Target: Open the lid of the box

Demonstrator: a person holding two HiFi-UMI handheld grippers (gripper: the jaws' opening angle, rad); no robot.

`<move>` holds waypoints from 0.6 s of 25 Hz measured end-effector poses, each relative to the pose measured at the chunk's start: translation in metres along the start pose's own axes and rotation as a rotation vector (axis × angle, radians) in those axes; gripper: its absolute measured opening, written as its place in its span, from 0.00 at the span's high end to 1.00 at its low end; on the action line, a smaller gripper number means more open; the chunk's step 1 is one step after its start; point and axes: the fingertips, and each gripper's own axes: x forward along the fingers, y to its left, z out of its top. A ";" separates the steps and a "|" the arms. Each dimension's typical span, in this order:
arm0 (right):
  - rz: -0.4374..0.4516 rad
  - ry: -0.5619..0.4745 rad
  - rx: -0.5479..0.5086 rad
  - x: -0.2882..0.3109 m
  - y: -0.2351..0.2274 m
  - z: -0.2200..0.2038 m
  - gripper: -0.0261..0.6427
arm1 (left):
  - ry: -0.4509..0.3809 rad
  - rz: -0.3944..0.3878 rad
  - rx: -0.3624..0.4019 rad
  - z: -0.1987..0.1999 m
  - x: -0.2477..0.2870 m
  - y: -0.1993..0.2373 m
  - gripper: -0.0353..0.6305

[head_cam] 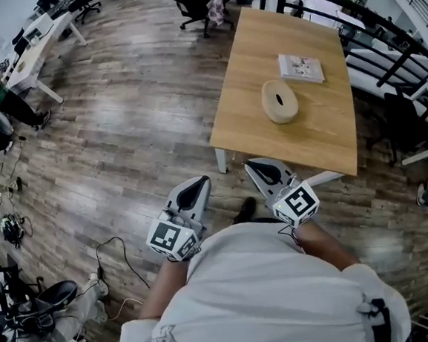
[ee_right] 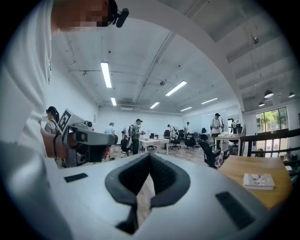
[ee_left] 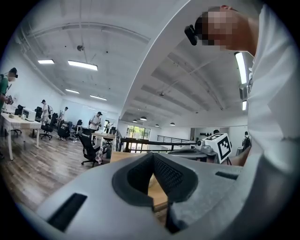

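Box [head_cam: 279, 101] sits mid-table [head_cam: 245, 59], just beside a booklet [head_cam: 301, 67]. Left gripper [head_cam: 199, 182] and right gripper [head_cam: 256, 164] hang off the table's near edge, jaws pressed together, empty.

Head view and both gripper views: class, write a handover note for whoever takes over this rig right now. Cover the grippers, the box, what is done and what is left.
Left gripper: jaws shut, empty, short of the table.
Right gripper: jaws shut, empty, close to the table's near edge.
Round pale wooden box: stands on the light wooden table; its lid looks to be on. A flat white rectangular pack lies beyond it.
Done: nothing; the box is untouched.
Left: reach the box, open the jaws, grip the lid and lift it off, probably steadying the base with the other gripper.
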 end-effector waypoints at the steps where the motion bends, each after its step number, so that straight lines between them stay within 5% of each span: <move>1: 0.005 0.000 -0.002 0.006 -0.015 0.002 0.95 | 0.000 0.001 0.001 0.002 0.015 0.007 0.94; 15: -0.091 -0.002 0.010 0.016 -0.164 0.004 0.95 | 0.015 -0.113 0.016 0.014 0.160 0.033 0.94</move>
